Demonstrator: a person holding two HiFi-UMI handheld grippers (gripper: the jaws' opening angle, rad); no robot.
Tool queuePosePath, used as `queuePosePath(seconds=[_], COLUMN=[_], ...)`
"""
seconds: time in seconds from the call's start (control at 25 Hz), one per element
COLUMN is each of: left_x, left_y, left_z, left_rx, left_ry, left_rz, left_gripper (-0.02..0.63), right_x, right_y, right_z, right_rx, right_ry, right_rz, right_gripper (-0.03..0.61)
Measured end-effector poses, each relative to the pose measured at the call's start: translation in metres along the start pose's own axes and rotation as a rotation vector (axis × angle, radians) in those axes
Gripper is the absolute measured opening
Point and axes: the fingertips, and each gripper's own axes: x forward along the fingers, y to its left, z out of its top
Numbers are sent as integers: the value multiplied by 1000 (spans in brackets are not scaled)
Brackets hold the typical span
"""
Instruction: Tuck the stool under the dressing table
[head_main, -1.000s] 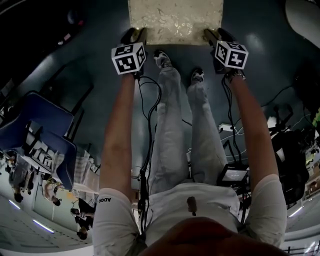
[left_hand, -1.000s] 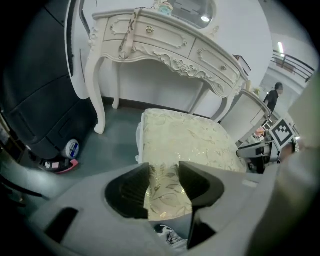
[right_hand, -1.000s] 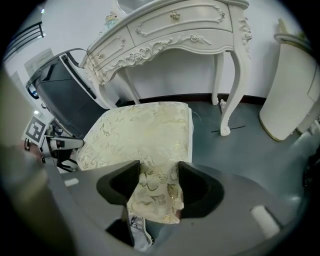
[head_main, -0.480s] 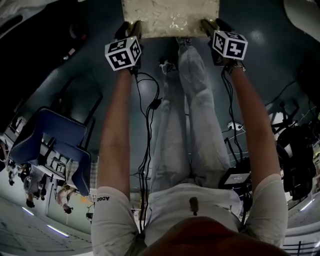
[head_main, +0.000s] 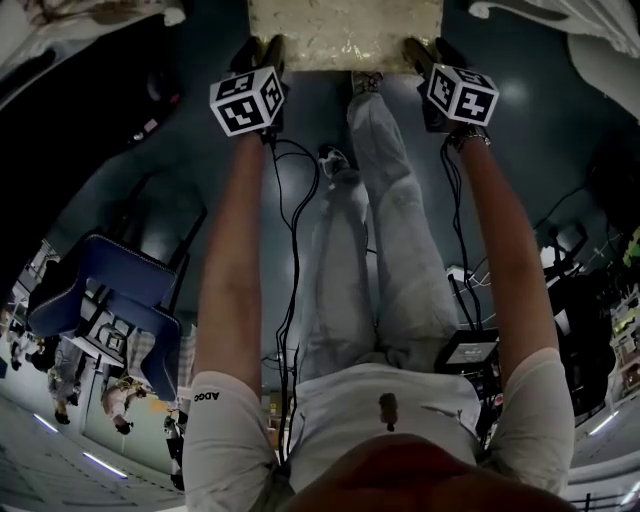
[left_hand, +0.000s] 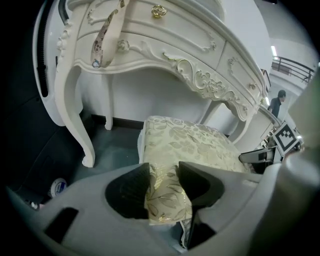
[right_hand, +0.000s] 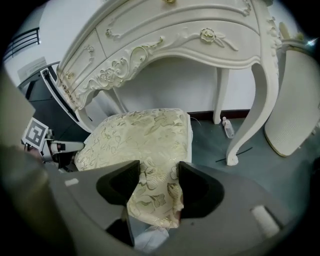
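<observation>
The stool (head_main: 345, 33), with a cream and gold leaf-pattern cushion (left_hand: 195, 145) (right_hand: 142, 137), stands on the dark floor just in front of the white carved dressing table (left_hand: 165, 45) (right_hand: 175, 45). Its far edge sits at the table's knee space. My left gripper (head_main: 262, 60) (left_hand: 161, 192) is shut on the cushion's near left corner. At the near right corner my right gripper (head_main: 425, 62) (right_hand: 157, 192) is shut on the cushion too. The table is cut off at the top of the head view.
The table's curved legs (left_hand: 80, 125) (right_hand: 260, 105) flank the knee space. A small bottle (right_hand: 227, 127) lies on the floor by the right leg. A blue chair (head_main: 110, 295) stands behind me at the left. Cables (head_main: 295, 230) trail between my legs. A white panel (right_hand: 295, 100) leans at right.
I have stepped forward, pushing the stool with both grippers toward the table. The blue chair and floor clutter have slid back in the head view. Both grips hold unchanged.
</observation>
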Motion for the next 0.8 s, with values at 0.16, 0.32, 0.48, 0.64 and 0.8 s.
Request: queuePosePath(seconds=[0.16,0.32,0.48,0.64,0.8], left_x=[21,41,61,77,91], left_y=[2,5,9,14,14], left_z=[25,48,78,100,120], left_rx=[0,3,9,15,14], left_ry=[-30,-55,-92,-137,-173], left_rz=[-1,4,9,7,-2], left_gripper=[190,190,189,190,189], right_x=[17,33,49,64,74], right_y=[-9,-17,-24,-28,-34], right_z=[28,53,84,108,131], right_rx=[-4,-4,-4,-8,-18], right_ry=[-18,-33,-70,-125,-169], right_rz=[8,9,9,9,8], right_gripper=[256,256,256,256,256])
